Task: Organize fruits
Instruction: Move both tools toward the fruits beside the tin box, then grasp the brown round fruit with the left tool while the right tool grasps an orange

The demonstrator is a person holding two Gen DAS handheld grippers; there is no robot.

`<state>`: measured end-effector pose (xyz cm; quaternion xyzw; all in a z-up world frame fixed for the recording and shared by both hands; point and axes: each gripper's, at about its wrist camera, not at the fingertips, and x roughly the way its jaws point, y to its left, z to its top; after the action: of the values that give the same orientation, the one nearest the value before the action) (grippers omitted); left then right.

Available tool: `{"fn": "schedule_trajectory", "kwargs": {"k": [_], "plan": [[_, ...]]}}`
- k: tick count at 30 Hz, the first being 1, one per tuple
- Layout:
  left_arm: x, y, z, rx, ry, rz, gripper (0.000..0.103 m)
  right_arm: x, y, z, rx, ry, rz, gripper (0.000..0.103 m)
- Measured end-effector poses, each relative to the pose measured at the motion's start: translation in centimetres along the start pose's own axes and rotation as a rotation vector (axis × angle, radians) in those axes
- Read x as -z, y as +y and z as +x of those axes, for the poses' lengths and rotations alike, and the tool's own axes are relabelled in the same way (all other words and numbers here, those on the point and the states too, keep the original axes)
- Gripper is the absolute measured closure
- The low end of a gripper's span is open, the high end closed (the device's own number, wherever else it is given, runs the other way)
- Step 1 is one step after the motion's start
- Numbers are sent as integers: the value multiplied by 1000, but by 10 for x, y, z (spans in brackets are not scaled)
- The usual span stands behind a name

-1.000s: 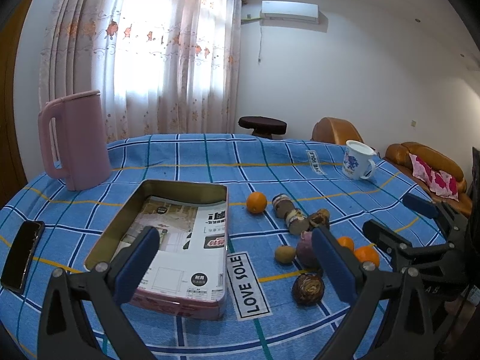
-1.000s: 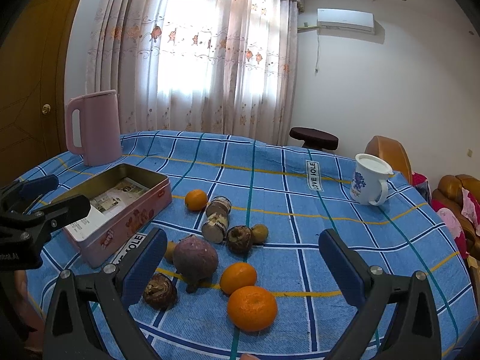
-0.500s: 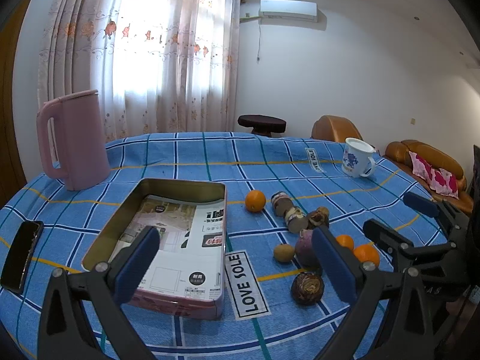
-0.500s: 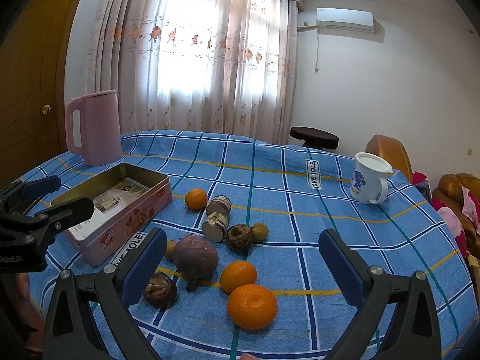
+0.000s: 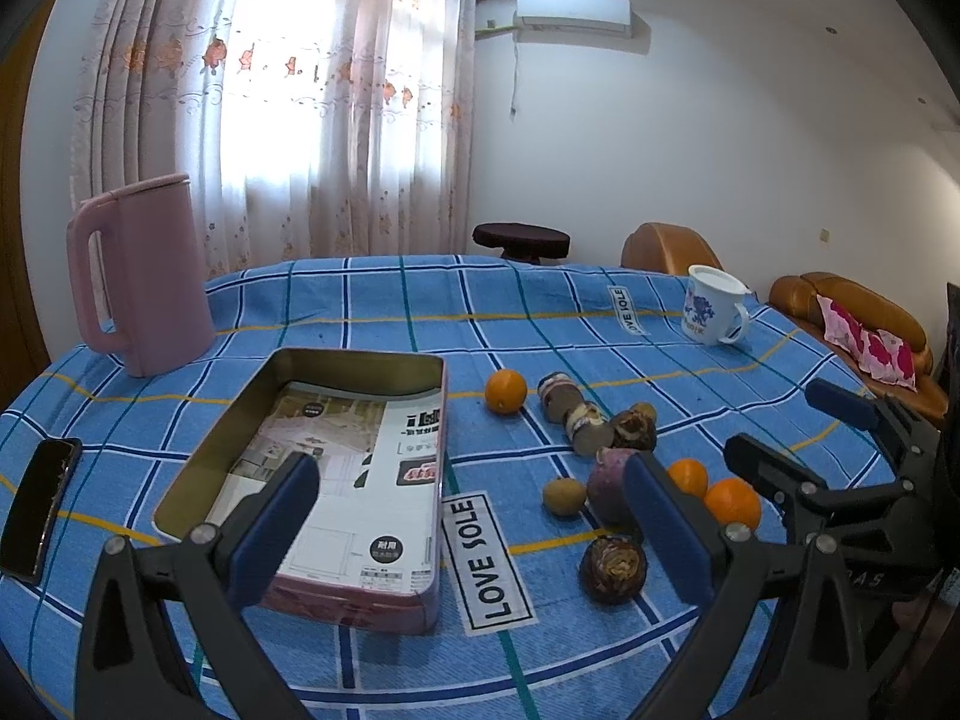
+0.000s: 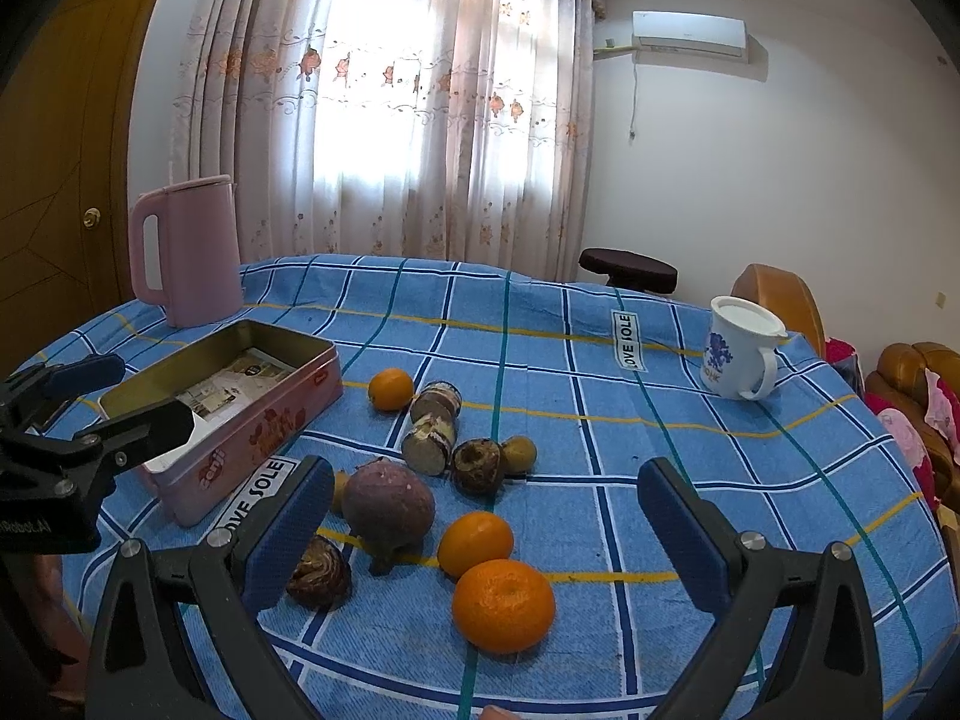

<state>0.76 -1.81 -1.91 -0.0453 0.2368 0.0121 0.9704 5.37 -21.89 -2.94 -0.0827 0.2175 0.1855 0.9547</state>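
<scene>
Fruits [image 6: 503, 605] under both level, wide-open grippers: left gripper [image 5: 474, 522], right gripper [image 6: 486, 531].

The left tool [image 5: 468, 519] hides the near end of the pink tin [image 5: 360, 594], and the phone [image 5: 36, 507] beyond its left finger blurs.

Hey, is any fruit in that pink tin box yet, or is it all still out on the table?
All out. The pink tin box holds only a printed paper sheet.
</scene>
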Motion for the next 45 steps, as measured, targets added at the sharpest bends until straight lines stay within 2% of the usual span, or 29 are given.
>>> {"fn": "schedule_trajectory", "kwargs": {"k": [10,24,26,29,31,33,40,43,45], "plan": [[10,-9,10,9,30,16,0,10,-8,4,14,23,18,1],[35,-44,31,70,113,108,0,50,-29,13,17,104,36,2],[36,-49,32,61,122,121,3,52,-30,15,3,111,42,6],[36,-63,30,62,104,189,4,51,-30,18,-12,123,46,21],[39,-65,38,106,152,185,8,51,-29,24,-17,149,38,25],[41,-66,45,129,193,187,21,52,-28,26,-37,154,35,27],[41,-61,59,206,281,130,24,53,-24,30,-90,169,10,37],[43,-62,64,235,309,123,33,53,-23,32,-111,182,5,40],[45,-63,66,250,332,124,43,53,-23,33,-129,188,6,45]]}}
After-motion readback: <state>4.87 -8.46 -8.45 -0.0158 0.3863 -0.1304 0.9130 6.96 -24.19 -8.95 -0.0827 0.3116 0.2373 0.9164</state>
